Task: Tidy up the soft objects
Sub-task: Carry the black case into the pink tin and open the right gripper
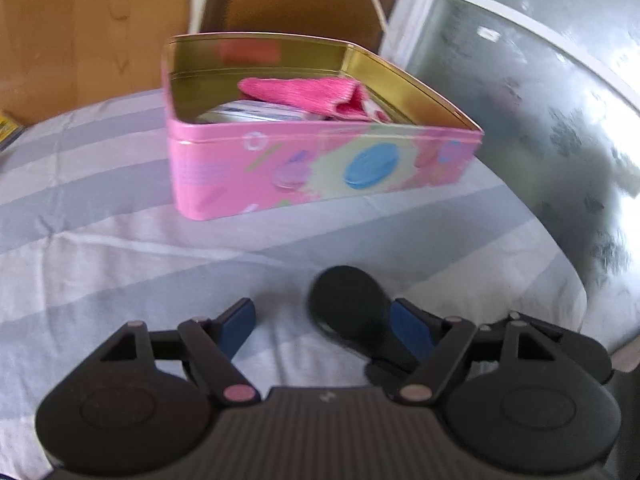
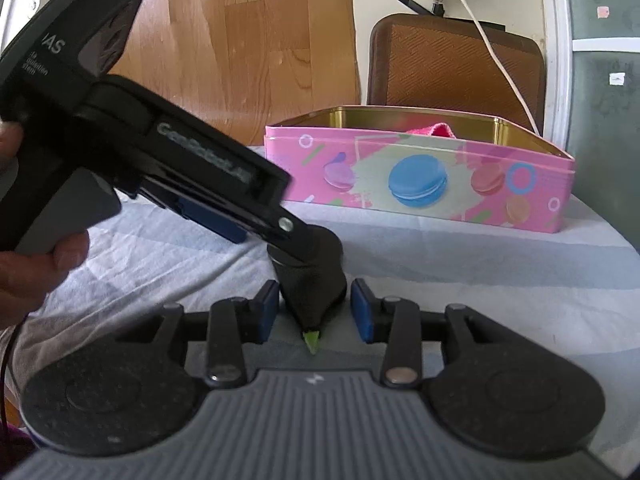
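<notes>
Right gripper point(image 2: 314, 310) straddles the sock point(image 2: 310, 280); only its view shows that.

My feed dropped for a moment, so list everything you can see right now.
tin: one, pink with macaron print, gold inside, lid off, far side of the cloth
towel: one, pink, inside the tin
pack: one, white and blue, in the tin under the towel; blurred
black item: one, green tip, on the cloth, near side
cloth: one, pale blue and white stripes, covers the surface
chair: one, brown, behind the tin
cable: one, white, hangs behind the tin
left gripper: open, black item against one finger
right gripper: open, fingers either side of the black item
hand: holds the left gripper
</notes>
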